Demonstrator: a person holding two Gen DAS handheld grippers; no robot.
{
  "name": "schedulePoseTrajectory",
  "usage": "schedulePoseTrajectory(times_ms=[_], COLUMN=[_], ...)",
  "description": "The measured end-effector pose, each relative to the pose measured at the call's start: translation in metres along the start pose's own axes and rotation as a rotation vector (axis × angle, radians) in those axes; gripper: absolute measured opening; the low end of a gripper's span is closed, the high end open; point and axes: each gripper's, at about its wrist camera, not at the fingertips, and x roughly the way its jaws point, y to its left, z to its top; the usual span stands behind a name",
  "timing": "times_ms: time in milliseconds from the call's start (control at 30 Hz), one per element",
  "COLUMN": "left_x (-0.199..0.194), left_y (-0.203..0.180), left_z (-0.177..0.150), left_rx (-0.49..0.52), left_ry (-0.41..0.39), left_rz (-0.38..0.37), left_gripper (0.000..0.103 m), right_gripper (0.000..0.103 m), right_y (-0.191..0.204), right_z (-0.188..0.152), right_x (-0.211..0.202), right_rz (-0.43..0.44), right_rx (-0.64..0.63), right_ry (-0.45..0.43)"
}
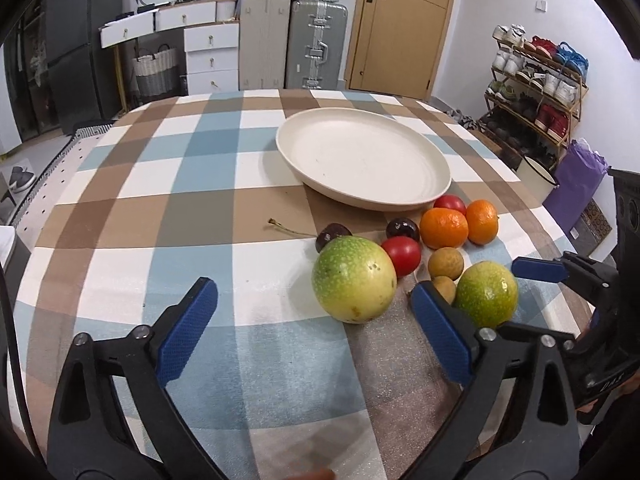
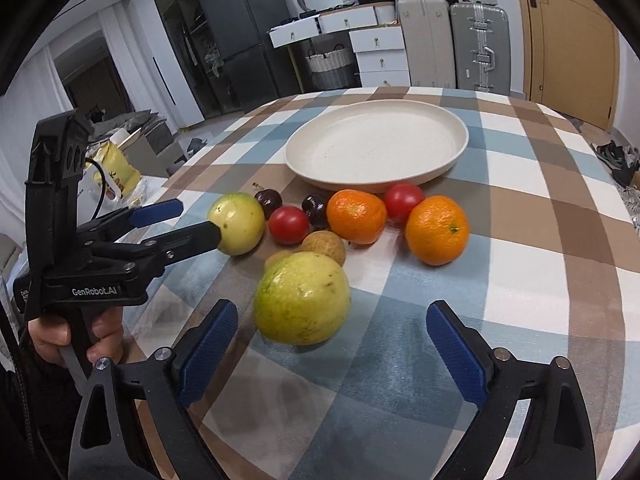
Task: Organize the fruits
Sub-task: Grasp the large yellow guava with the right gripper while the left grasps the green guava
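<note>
Two green-yellow round fruits lie at the front of a fruit cluster. My left gripper [image 1: 312,292] is open, with the larger green fruit [image 1: 354,280] between its blue pads, nearer the right pad and untouched. My right gripper [image 2: 332,316] is open around the other green fruit [image 2: 302,298], with gaps on both sides. Behind them lie two oranges [image 2: 356,216], two red tomatoes [image 2: 288,224], two dark cherries [image 2: 316,210] and two brown longans [image 2: 324,246]. The cream plate [image 2: 376,144] beyond the cluster holds nothing. In the right wrist view a hand holds the left gripper [image 2: 200,220].
A checkered cloth [image 1: 168,184] covers the table. A loose cherry stem [image 1: 280,226] lies left of the cluster. The table edge curves close on the right [image 1: 560,240]. Suitcases, drawers and a shoe rack [image 1: 536,88] stand beyond the table.
</note>
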Motion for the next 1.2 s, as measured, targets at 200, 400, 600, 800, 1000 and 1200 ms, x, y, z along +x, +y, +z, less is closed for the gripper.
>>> schedulePoseTrajectory(times_ms=[200, 400, 600, 800, 1000, 1200], left_x=[0.011, 0.025, 0.028, 0.02, 0.01, -0.004], left_y=[-0.007, -0.005, -0.007, -0.003, 0.0, 0.001], left_z=[0.004, 0.008, 0.009, 0.002, -0.004, -0.003], left_rx=[0.021, -0.004, -0.024, -0.043, -0.051, -0.053], left_ry=[0.03, 0.072, 0.058, 0.05, 0.039, 0.007], left_rz=[0.005, -0.056, -0.125, -0.142, -0.146, -0.149], left_gripper=[0.086, 0.067, 0.048, 0.047, 0.047, 0.047], right_gripper=[0.088, 0.08, 0.069, 0.053, 0.052, 0.052], right_y=[0.0, 0.004, 0.003, 0.004, 0.006, 0.001], right_z=[-0.001, 0.0, 0.0, 0.002, 0.0, 0.0], right_x=[0.009, 0.011, 0.01, 0.011, 0.009, -0.005], right_rz=[0.014, 0.028, 0.055, 0.08, 0.072, 0.069], right_rx=[0.004, -0.005, 0.004, 0.011, 0.006, 0.024], right_ry=[0.032, 0.034, 0.036, 0.037, 0.027, -0.022])
